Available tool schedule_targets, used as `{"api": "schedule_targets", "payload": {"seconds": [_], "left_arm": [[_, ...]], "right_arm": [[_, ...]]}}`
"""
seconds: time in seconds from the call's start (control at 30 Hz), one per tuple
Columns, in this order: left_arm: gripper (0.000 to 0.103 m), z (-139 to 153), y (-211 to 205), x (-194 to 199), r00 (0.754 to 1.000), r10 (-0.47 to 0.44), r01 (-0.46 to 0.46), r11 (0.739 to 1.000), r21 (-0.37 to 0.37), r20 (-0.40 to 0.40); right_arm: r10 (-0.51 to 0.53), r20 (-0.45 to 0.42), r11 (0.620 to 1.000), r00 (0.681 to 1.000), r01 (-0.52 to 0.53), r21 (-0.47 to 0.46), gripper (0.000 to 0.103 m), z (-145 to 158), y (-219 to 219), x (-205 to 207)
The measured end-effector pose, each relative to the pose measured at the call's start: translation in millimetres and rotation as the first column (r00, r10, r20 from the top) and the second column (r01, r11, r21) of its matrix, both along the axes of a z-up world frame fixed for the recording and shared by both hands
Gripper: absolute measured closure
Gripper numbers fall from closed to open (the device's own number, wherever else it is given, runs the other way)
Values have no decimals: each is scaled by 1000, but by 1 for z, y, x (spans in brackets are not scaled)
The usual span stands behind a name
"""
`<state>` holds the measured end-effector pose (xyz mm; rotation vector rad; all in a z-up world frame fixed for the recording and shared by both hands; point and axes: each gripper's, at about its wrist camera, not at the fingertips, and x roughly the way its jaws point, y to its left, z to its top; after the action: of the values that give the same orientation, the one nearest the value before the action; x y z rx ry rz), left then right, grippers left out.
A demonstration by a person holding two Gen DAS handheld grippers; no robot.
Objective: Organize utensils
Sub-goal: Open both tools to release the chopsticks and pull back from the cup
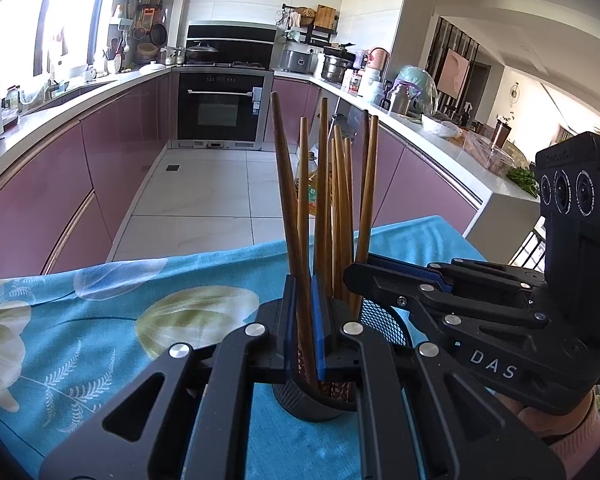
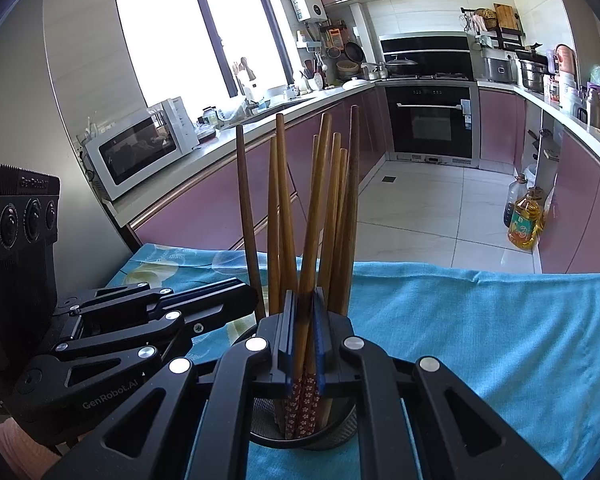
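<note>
Several wooden chopsticks point(image 1: 340, 200) stand fanned out in a black mesh holder point(image 1: 312, 404) on a blue flowered cloth point(image 1: 100, 320). My left gripper point(image 1: 303, 292) is shut on a dark brown chopstick point(image 1: 288, 184), its blue pads pressing it just above the holder's rim. From the right, the right gripper point(image 1: 356, 276) reaches into the bundle. In the right wrist view, my right gripper point(image 2: 302, 300) is shut on a light brown chopstick point(image 2: 316, 200). Red flower-patterned ends point(image 2: 304, 396) show below the pads, inside the holder point(image 2: 340, 432). The left gripper point(image 2: 248, 298) comes in from the left.
The cloth point(image 2: 480, 320) ends at the table's far edge, with tiled floor beyond. Oil bottles point(image 2: 524, 220) stand on the floor by the pink cabinets. A microwave point(image 2: 140, 148) sits on the left counter and an oven point(image 1: 220, 108) at the kitchen's far end.
</note>
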<state>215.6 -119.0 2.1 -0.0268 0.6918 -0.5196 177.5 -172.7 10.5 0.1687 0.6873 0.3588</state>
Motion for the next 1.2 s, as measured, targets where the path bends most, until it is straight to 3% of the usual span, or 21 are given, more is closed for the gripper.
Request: {"api": "schedule_targets", "payload": {"seconds": [0.3, 0.47, 0.53, 0.7, 0.77, 0.83, 1.07, 1.2], "left_arm": [[95, -8, 6, -4, 1000, 8, -8, 1000, -7, -2], [83, -5, 7, -13, 1000, 17, -17, 1000, -3, 23], [78, -4, 9, -16, 999, 24, -24, 1000, -5, 31], [66, 0, 14, -31, 997, 51, -51, 999, -1, 62], [55, 1, 18, -39, 995, 65, -65, 998, -1, 77], [52, 3, 21, -48, 992, 81, -81, 997, 1, 96], [15, 5, 39, -81, 974, 160, -159, 987, -15, 164], [6, 5, 54, -103, 956, 205, -204, 979, -26, 210]], "right_arm": [[-1, 14, 1000, 1000, 1, -2, 96, 2, 1, -4], [-6, 17, 1000, 1000, 6, -2, 95, 2, 0, -8], [-9, 19, 1000, 1000, 9, -2, 86, 2, -1, -10], [-20, 39, 1000, 999, 21, -18, 78, 4, -2, -21], [-31, 51, 999, 998, 32, -23, 69, 5, -4, -27], [-42, 63, 999, 997, 44, -29, 59, 6, -5, -33], [-84, 92, 995, 992, 89, -51, 40, 4, -9, -56], [-99, 133, 990, 986, 111, -83, 21, 4, -6, -74]]}}
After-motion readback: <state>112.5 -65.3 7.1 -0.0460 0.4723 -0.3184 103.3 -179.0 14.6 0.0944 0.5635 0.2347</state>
